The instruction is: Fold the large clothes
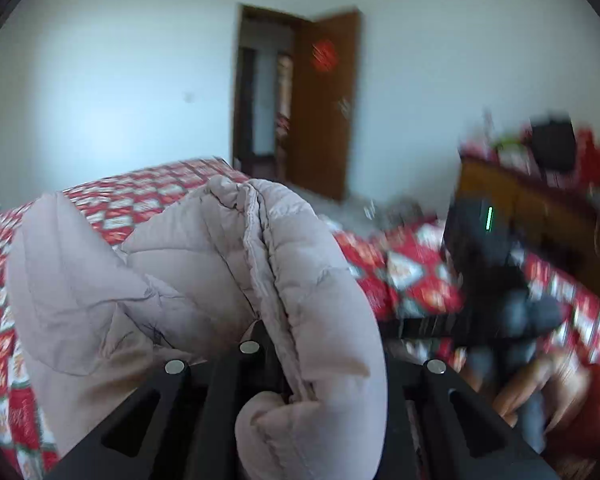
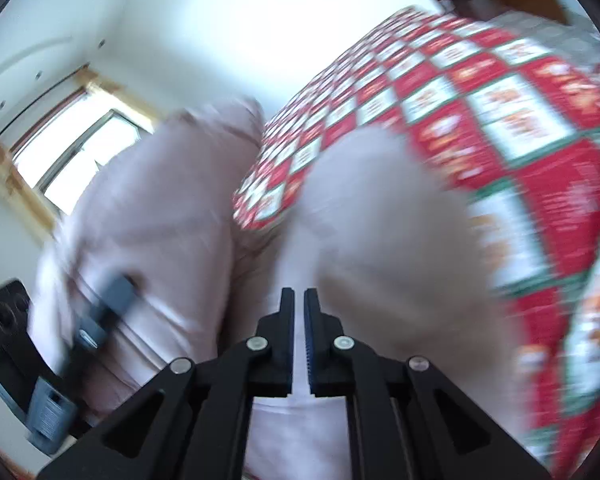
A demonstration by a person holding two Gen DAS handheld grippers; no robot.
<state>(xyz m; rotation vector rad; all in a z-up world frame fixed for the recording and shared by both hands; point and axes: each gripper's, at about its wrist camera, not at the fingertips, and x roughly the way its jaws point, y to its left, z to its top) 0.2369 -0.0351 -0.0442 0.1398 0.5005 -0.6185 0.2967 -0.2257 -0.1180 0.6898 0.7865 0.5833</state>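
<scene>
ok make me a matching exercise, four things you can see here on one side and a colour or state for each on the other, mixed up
Things:
1. puffy quilted jacket
2. patterned bedspread
3. wooden door
4. left gripper

Descriptions:
A. standing open, brown
B. pale pinkish-beige
C. jaws buried in fabric, clamped on a padded edge
D. red and white checks with green borders

Pairs: 1-B, 2-D, 3-A, 4-C

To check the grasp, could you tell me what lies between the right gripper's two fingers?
In the right wrist view, a thin fold of the pale puffy jacket sits in the narrow gap of the right gripper, nothing else.
</scene>
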